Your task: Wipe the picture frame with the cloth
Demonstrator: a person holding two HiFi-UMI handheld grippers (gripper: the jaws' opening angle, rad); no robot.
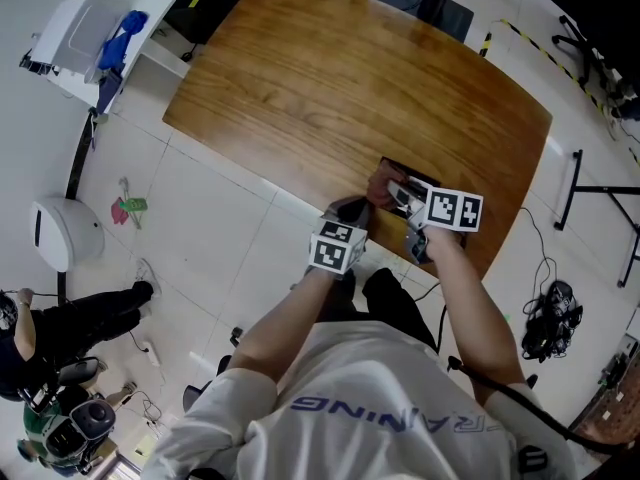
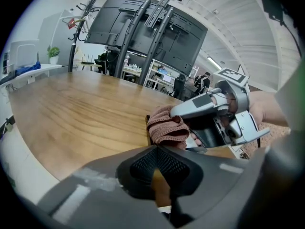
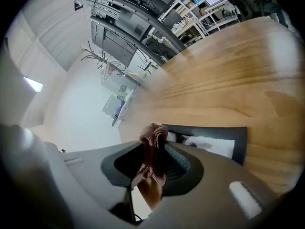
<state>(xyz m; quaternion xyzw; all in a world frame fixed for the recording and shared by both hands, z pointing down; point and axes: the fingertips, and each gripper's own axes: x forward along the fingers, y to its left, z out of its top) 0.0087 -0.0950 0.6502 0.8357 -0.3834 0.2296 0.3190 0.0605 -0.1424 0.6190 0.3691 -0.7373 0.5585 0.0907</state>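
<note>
Pinching the cloth (image 3: 151,151) tight between its jaws, the right gripper (image 1: 393,194) pressed it onto the picture frame (image 3: 240,143), which lay flat at the table's (image 1: 300,78) 5 o'clock edge. The left gripper (image 1: 352,211), closed and empty, sat at the frame's 8 o'clock, probably to steady it.

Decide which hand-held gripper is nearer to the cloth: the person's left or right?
Right. The right hand-held gripper is shut on the cloth, over the picture frame. The left hand-held gripper sits close beside the cloth, jaws together, not gripping it.
</note>
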